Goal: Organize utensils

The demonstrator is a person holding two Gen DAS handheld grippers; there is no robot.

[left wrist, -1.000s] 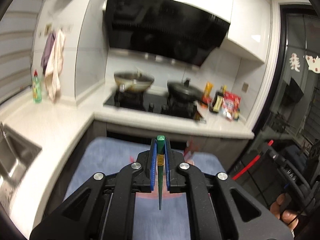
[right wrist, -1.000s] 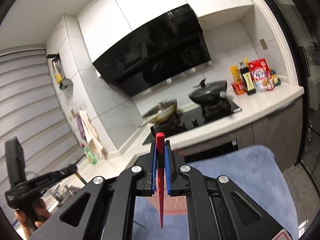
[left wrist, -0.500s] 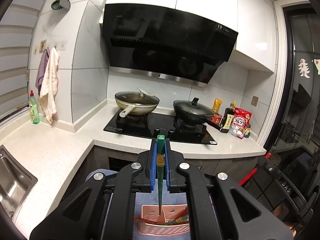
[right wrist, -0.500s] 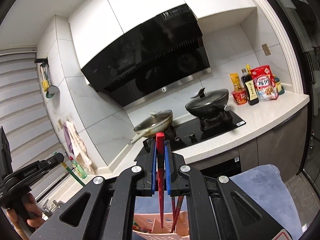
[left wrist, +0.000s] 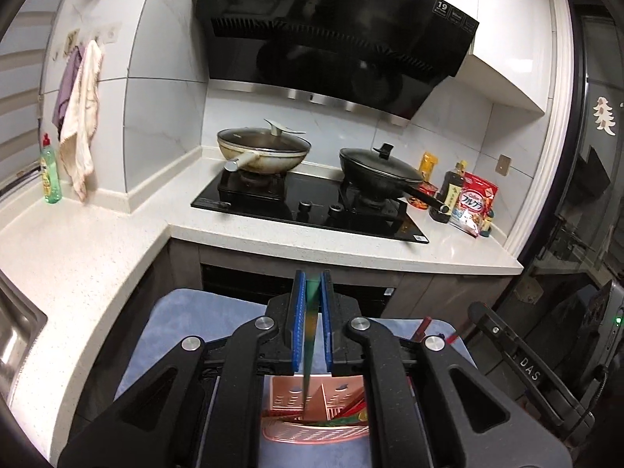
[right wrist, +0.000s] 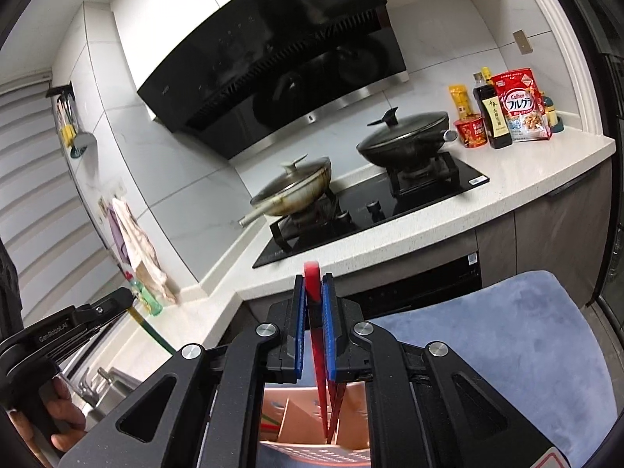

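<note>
My left gripper (left wrist: 311, 284) is shut on a green chopstick (left wrist: 308, 347) that hangs point down into a pink utensil basket (left wrist: 312, 433) right under the jaws. My right gripper (right wrist: 313, 286) is shut on a red chopstick (right wrist: 316, 347), its tip down inside the same pink basket (right wrist: 312, 452), beside another red chopstick standing there. The basket has a divider and holds several red and green chopsticks. It stands on a blue cloth (left wrist: 187, 316). The left gripper also shows at the left edge of the right wrist view (right wrist: 128, 296).
A white L-shaped counter (left wrist: 97, 249) runs behind, with a black hob (left wrist: 312, 202) carrying two lidded pans. Bottles and snack packs (left wrist: 468, 199) stand at the right end. A sink (left wrist: 15, 335) lies at far left. A green soap bottle (left wrist: 50, 171) stands by hanging towels.
Both grippers have tipped down over the basket and lowered. The chopstick tips now reach into the basket, which came into view below the jaws.
</note>
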